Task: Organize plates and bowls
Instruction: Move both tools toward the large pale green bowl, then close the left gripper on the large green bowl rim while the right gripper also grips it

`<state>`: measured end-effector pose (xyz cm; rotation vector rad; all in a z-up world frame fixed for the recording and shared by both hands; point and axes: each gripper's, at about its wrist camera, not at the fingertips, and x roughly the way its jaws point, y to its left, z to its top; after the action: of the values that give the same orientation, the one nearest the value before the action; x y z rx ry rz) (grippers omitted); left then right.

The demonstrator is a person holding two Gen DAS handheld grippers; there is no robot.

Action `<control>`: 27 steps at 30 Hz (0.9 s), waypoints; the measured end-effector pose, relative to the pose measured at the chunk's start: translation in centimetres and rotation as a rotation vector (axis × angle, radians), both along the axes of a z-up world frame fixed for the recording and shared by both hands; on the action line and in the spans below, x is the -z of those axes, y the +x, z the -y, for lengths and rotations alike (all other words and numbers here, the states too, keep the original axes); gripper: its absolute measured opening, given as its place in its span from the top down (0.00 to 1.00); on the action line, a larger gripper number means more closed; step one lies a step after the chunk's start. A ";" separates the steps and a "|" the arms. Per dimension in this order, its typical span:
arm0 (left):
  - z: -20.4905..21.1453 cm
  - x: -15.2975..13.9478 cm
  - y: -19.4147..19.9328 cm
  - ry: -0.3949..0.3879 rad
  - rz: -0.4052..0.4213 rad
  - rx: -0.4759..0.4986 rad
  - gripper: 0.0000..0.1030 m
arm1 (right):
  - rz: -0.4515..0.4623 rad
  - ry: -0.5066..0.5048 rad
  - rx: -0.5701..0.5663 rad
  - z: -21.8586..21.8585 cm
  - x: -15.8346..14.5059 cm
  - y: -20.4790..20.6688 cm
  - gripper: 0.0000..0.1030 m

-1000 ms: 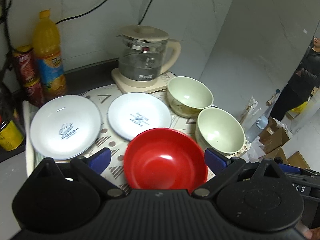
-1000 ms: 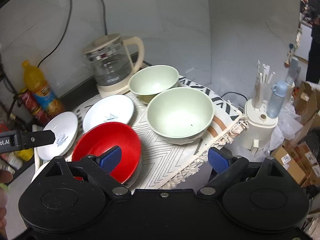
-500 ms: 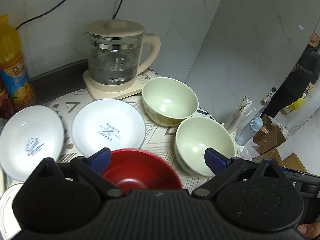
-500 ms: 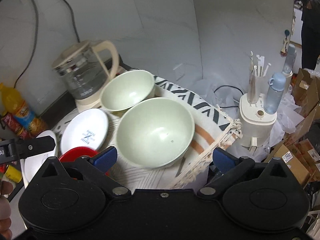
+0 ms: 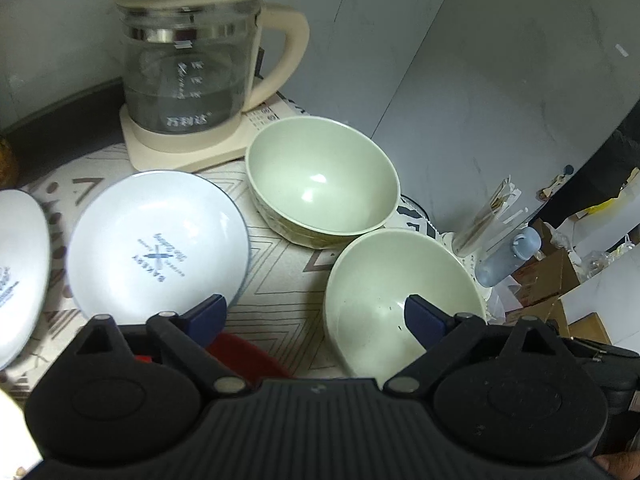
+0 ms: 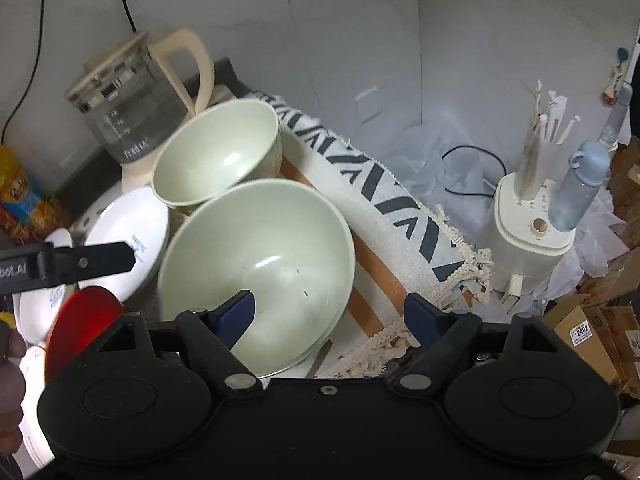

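Two pale green bowls sit on a patterned mat [image 5: 288, 264]: a far bowl [image 5: 324, 176] [image 6: 220, 160] by the kettle and a near bowl [image 5: 392, 292] [image 6: 256, 260]. A white plate with blue print [image 5: 160, 244] [image 6: 128, 224] lies left of them, and a second plate [image 5: 16, 260] lies further left. Only a sliver of the red bowl [image 5: 244, 354] [image 6: 84, 320] shows. My left gripper [image 5: 314, 316] is open, with its right finger over the near bowl. My right gripper [image 6: 330, 314] is open, its left finger over that bowl's inside and its right finger past the rim.
A glass kettle [image 5: 192, 68] [image 6: 132, 108] stands at the back against the wall. Right of the mat's fringed edge is a white appliance [image 6: 528, 232] holding straws, a blue bottle [image 6: 580, 184] and cardboard boxes [image 6: 588, 332]. A drink bottle [image 6: 16, 188] stands far left.
Both grippers have moved forward and to the right. The red bowl has slipped almost out of the left view. The near green bowl now fills the space at the right gripper's fingers.
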<state>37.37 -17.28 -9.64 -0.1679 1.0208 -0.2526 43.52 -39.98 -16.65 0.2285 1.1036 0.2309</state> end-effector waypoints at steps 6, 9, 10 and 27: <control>1.1 1.8 1.4 -0.007 -0.052 -0.016 0.34 | -0.037 0.050 -0.031 0.3 1.8 1.5 0.36; 1.3 2.7 1.7 -0.006 -0.081 -0.026 0.44 | -0.071 0.062 -0.045 0.2 2.8 2.0 0.55; 1.3 3.0 1.8 -0.010 -0.093 -0.025 0.46 | -0.086 0.070 -0.051 0.2 3.1 2.0 0.64; 3.0 3.2 1.6 0.025 -0.130 -0.003 0.81 | -0.091 0.077 -0.092 -0.3 3.3 2.2 0.79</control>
<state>38.94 -20.26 -12.80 -0.1645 1.1524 -0.2282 45.72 -39.70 -19.98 0.2595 1.1982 0.3488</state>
